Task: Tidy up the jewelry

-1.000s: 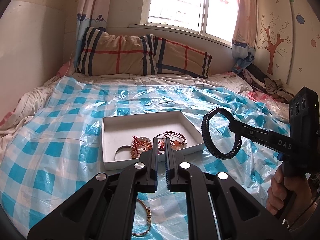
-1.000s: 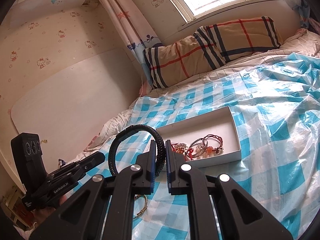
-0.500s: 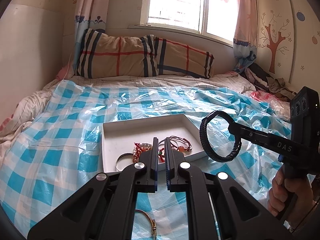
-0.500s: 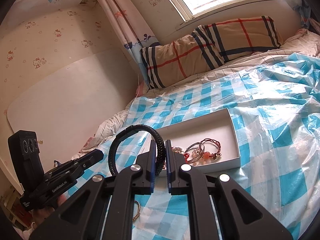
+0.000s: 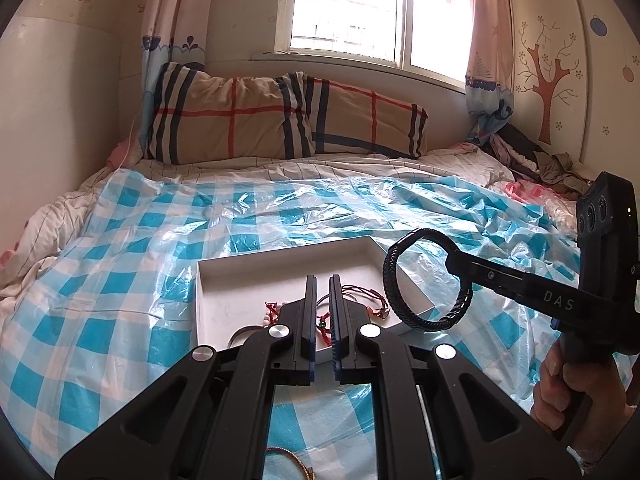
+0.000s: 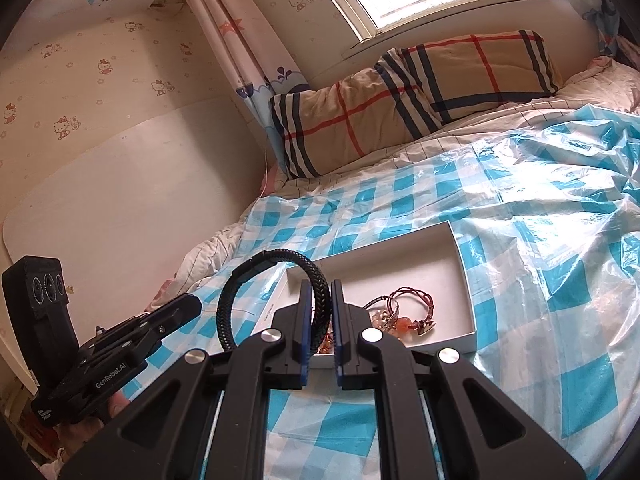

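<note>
My right gripper is shut on a black braided bracelet, which stands up as a loop from its pads. In the left wrist view the same bracelet hangs from the right gripper just above the right near corner of a white box. The box lies on the checked sheet and holds red string bracelets, a beaded bracelet and a silver bangle. My left gripper is shut with nothing in it, hovering near the box's front edge.
A gold chain bracelet lies on the blue-and-white plastic sheet under my left gripper. Plaid pillows lean at the headboard under the window. Crumpled clothes sit at the back right. A hand grips the right tool.
Both grippers have moved forward toward the white box, which looks nearer in both views. The gold bracelet has slid toward the bottom of the left view. The black bracelet stays gripped.
</note>
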Demonstrator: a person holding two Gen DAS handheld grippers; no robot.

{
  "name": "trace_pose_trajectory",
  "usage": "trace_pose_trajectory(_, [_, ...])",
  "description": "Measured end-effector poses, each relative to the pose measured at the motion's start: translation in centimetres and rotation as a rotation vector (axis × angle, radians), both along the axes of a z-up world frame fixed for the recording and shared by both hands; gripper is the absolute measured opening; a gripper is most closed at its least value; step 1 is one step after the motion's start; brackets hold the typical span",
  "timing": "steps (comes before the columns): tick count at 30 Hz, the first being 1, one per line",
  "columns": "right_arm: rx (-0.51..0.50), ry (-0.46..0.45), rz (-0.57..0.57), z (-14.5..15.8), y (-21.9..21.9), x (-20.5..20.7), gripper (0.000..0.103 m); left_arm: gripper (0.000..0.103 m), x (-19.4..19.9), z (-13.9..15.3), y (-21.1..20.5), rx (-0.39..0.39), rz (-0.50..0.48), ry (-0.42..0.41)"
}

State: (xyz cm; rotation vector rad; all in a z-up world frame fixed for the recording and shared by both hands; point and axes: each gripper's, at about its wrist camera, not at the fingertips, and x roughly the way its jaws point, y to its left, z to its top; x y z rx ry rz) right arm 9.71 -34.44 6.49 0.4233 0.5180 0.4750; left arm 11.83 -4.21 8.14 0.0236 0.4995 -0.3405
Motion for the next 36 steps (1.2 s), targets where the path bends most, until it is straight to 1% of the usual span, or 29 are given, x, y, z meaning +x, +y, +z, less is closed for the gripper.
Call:
trace_pose_trajectory(11, [-0.009, 0.019, -0.010, -1.3, 0.3, 2.2, 0.010, 0.006, 1.9, -0.9, -0.1, -0.009, 0.003, 0.004])
trace_pose_trajectory(23, [-0.006, 0.058, -0.023, -3.0, 0.5, 3.9, 0.010, 0.006, 4.5, -2.2, 0.6, -0.053, -0.004, 0.061])
trace_pose_trajectory(26, [-0.001, 0.067, -0.028, -3.2, 0.3, 3.9, 0.010, 0.006, 4.4, -2.6, 1.3, -0.065, -0.013, 0.102])
trace_pose_trajectory(28, [0.002, 0.061, -0.032, -3.0, 0.0, 3.4, 0.011, 0.006, 3.0, -2.9, 2.1, -0.036, -0.022, 0.124])
trace_pose_trajectory(29, [0.002, 0.055, -0.033, -2.8, -0.1, 3.2, 0.012, 0.006, 2.1, -3.5, 2.6, -0.008, -0.028, 0.151])
trace_pose_trajectory(30, [0.003, 0.052, -0.033, -2.7, -0.3, 3.0, 0.012, 0.007, 1.5, -4.3, 3.0, 0.025, -0.030, 0.189])
trace_pose_trajectory(32, [0.008, 0.047, -0.031, -2.4, -0.4, 2.8, 0.012, 0.017, 0.6, -6.8, 4.2, 0.076, -0.017, 0.269])
trace_pose_trajectory(33, [0.008, 0.043, -0.029, -2.2, -0.4, 2.7, 0.012, 0.025, 0.4, -8.3, 4.7, 0.098, -0.014, 0.319])
trace_pose_trajectory(34, [0.008, 0.037, -0.026, -2.0, -0.3, 2.6, 0.012, 0.027, 0.3, -9.7, 5.0, 0.123, -0.011, 0.359])
trace_pose_trajectory(36, [-0.004, 0.022, -0.020, -1.4, 0.0, 2.5, 0.012, 0.028, -0.1, -11.9, 5.1, 0.172, -0.014, 0.412])
